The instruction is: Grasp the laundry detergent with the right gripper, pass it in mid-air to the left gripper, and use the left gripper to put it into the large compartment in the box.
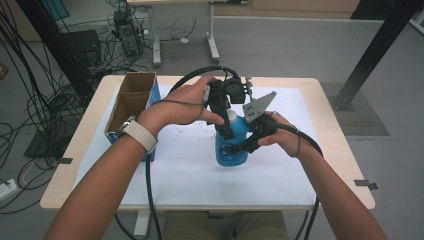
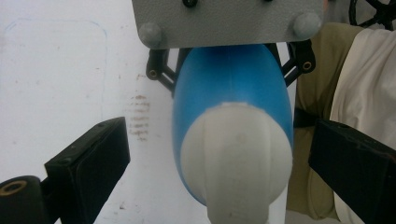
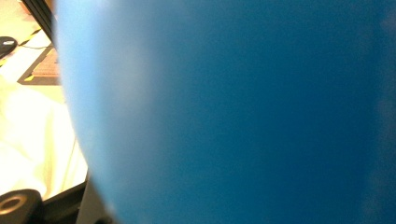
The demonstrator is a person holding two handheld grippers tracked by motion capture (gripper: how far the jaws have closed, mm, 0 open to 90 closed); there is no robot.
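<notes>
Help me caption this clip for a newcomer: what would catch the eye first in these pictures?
The blue bottle with its white cap stands mid-table on the white mat, and both grippers meet at it. The right gripper is clamped on the bottle's body, while the left gripper hangs over the top with its jaws open on either side of the cap. At the table's left edge stands an open cardboard box.
</notes>
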